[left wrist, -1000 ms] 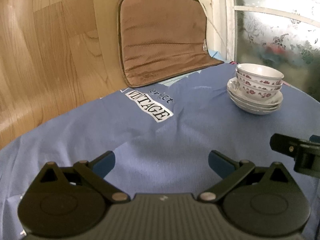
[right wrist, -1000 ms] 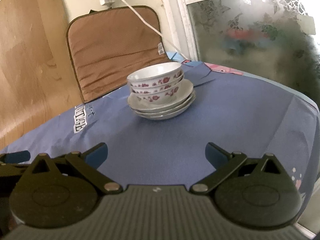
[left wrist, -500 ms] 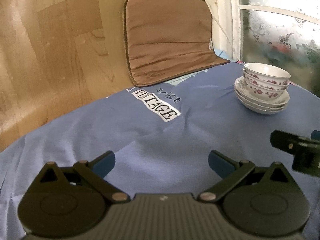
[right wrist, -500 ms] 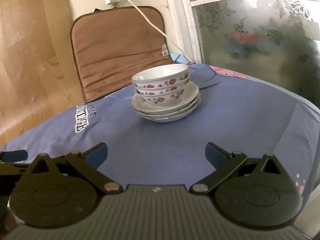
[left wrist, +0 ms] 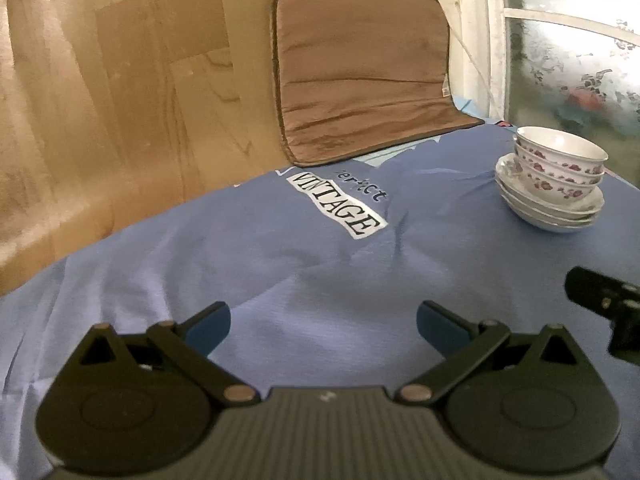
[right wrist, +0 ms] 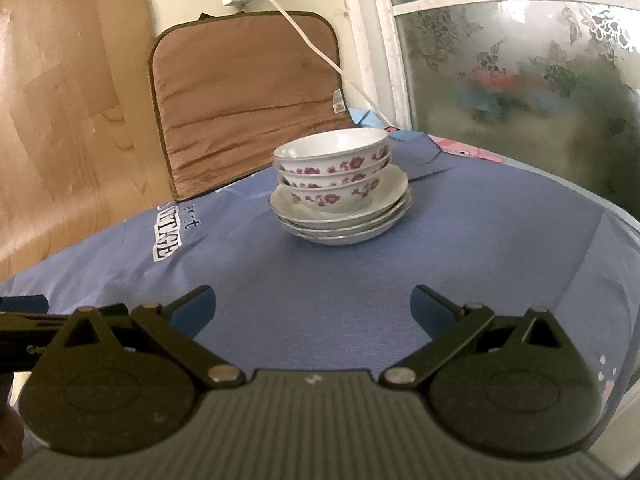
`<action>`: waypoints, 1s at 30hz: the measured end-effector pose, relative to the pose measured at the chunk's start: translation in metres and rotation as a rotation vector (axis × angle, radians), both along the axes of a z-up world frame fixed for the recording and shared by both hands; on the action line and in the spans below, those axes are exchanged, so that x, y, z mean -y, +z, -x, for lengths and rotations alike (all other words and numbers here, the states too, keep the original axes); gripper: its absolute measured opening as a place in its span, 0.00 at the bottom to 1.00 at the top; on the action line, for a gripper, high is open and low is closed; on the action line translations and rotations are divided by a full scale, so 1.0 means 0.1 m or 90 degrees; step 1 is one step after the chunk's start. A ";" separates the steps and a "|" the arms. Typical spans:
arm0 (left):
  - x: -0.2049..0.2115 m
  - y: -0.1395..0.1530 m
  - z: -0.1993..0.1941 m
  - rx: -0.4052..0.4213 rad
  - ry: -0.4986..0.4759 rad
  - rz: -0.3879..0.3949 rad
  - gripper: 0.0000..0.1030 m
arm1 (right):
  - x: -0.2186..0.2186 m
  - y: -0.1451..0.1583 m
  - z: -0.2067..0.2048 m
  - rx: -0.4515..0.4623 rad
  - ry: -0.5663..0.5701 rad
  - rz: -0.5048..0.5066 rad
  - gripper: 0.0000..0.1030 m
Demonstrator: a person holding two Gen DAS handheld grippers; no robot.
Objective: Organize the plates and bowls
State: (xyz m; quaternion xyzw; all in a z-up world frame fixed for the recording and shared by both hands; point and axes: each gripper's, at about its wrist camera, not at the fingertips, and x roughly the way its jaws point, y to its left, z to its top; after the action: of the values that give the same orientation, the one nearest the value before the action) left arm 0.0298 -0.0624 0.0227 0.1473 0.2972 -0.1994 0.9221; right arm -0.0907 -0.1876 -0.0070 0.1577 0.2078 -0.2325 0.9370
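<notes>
Right wrist view: our right gripper [right wrist: 313,312] is wide open with nothing between its blue fingertips [right wrist: 430,307], and it hangs low over the blue cloth [right wrist: 480,240]. Compared with one second ago, the stack has moved toward the middle of this view and looks a little nearer. Three flowered bowls [right wrist: 334,172] sit nested on the white plates [right wrist: 344,220], all on the cloth, well apart from both grippers. In the left wrist view the same bowls [left wrist: 560,168] have slid further to the right edge than before. Our left gripper [left wrist: 323,322] is also spread wide and holds nothing. Only this view shows the whole "VINTAGE" label [left wrist: 338,204]; only the right view shows the white cable [right wrist: 304,40] crossing the brown cushion [right wrist: 248,100].
</notes>
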 end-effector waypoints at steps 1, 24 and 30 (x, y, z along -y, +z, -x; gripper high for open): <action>0.00 0.00 -0.01 0.000 0.002 0.000 1.00 | -0.01 0.01 0.00 0.003 0.000 0.003 1.00; -0.02 -0.03 -0.05 -0.010 0.021 -0.009 1.00 | -0.04 0.03 0.03 0.012 0.004 0.012 1.00; -0.02 -0.04 -0.06 -0.012 0.017 -0.011 1.00 | -0.04 0.03 0.03 0.011 0.003 0.006 1.00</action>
State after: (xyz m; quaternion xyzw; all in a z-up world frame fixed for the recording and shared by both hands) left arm 0.0355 -0.0604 0.0190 0.1490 0.3096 -0.1858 0.9206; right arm -0.0936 -0.1837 -0.0045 0.1547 0.1987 -0.2299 0.9401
